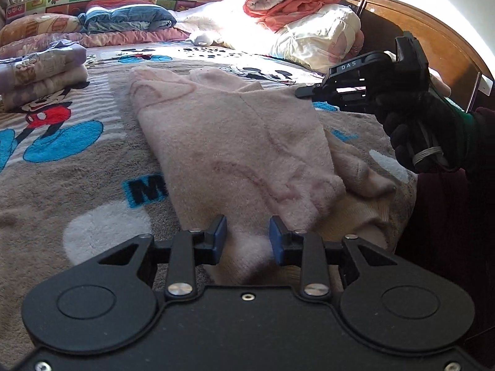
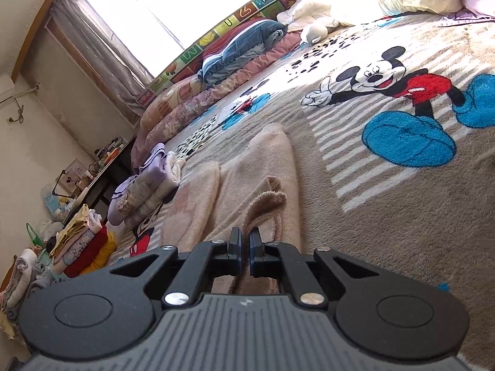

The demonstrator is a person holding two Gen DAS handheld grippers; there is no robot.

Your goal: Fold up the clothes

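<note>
Low, left gripper [image 1: 247, 238] open over pink garment [image 1: 229, 136], right gripper [image 2: 244, 249] tilted, pinching its edge.

Daylight blows out the window [image 2: 145, 9]; the headboard [image 1: 433, 40] bends at the fisheye edge; distant clutter perhaps slightly soft.

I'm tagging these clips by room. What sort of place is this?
Most likely a home bedroom: a bed spread with a cartoon blanket, pillows along a curtained window, and folded clothes stacked on the bed.
</note>
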